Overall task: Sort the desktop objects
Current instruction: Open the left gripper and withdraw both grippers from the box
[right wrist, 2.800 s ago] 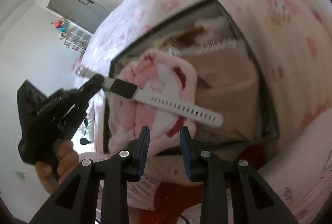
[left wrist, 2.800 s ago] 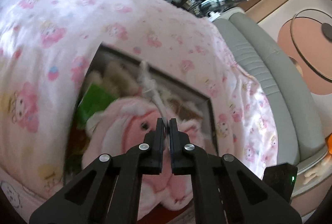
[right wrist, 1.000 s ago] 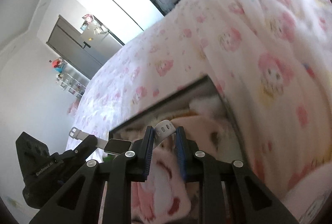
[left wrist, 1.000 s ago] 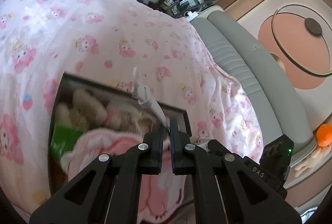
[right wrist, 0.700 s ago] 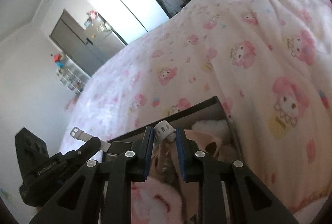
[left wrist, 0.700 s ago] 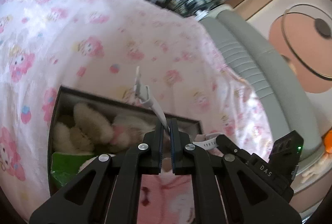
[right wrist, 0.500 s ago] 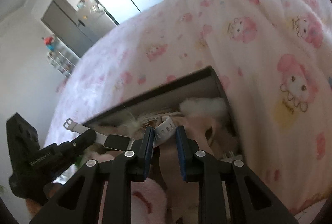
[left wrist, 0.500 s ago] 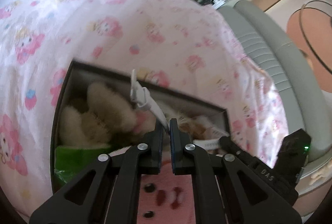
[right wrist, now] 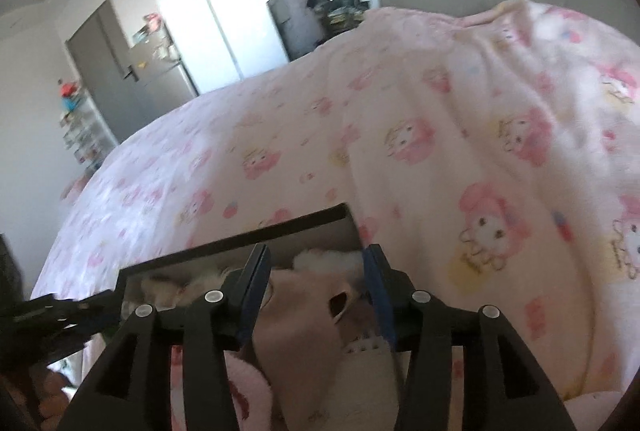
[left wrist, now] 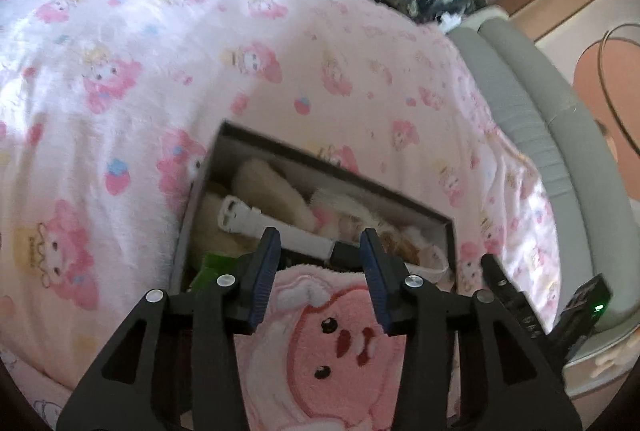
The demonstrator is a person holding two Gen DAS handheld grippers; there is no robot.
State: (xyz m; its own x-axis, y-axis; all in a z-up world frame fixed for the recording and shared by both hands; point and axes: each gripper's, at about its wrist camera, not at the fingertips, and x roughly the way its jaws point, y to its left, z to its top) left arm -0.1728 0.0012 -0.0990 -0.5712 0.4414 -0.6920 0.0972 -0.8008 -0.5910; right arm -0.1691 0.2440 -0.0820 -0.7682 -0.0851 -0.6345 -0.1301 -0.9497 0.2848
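Both grippers were over the dark box (left wrist: 400, 197), which sat sunk into the pink cartoon-print blanket (left wrist: 168, 43) on the bed. Left gripper (left wrist: 320, 259) had its jaws apart and opening, pads touching nothing. The white watch (left wrist: 276, 227) lay loose inside the box, across the cream plush toys (left wrist: 268, 183), its buckle end towards the left wall of the box, its dark face (left wrist: 346, 253) showing in the gap between the left gripper's fingers but lower down in the box, not in contact that I could see. A pink plush with an embroidered face (left wrist: 340, 343) filled the near part of the box, with something green (left wrist: 212, 267) at its left edge. Right gripper (right wrist: 318, 279) was also parted and opening, nothing pressed between the blue pads (right wrist: 378, 295); below it sat a beige plush (right wrist: 316, 331) and a bit of the perforated white strap (right wrist: 370, 345) near the right finger. In the left wrist view the right gripper's body showed at the lower right, green light on. The grey padded headboard (left wrist: 532, 99) ran along the far edge of the bed.
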